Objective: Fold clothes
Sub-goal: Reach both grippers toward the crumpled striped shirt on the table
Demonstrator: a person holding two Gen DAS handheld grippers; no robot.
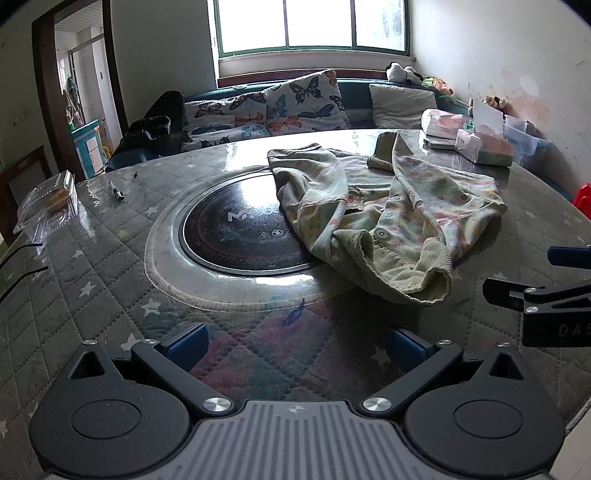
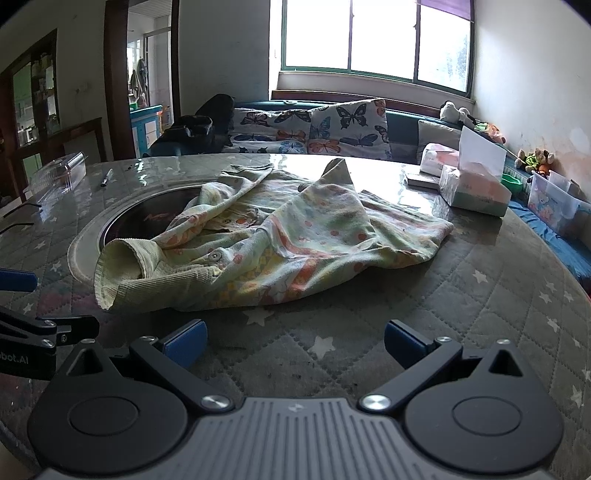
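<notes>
A small pale-green printed garment (image 2: 280, 236) lies crumpled on the round table (image 2: 480, 314), unfolded, with a ribbed cuff or hem turned open toward the cameras and a snap button showing near it. Its far-left part drapes over the black round cooktop (image 1: 236, 229) sunk in the table's middle, hiding much of that disc; the lettering on the glass is only partly readable. How the sleeves and body are arranged under the folds cannot be made out.

Nearer the cameras than the garment, the left gripper (image 1: 295, 343) hovers over the quilted star-patterned cover with its blue-padded jaws spread wide and nothing between them. The right gripper (image 2: 295, 341) hangs just in front of the garment's near edge, jaws likewise spread wide and empty. In the left wrist view the right gripper enters from the right edge, cut off by the frame; in the right wrist view the left gripper is cut off at the left edge.

Beyond the garment to the right stand tissue packs (image 2: 476, 192), with a flat item behind them too dim to name. Left of the garment, near the table's edge, lie a pen (image 1: 116, 192) and a clear plastic box (image 1: 55, 199) whose contents are blurred. Behind the table a sofa holds butterfly cushions (image 1: 306, 101); the window (image 1: 314, 26) above is blown out to white.
</notes>
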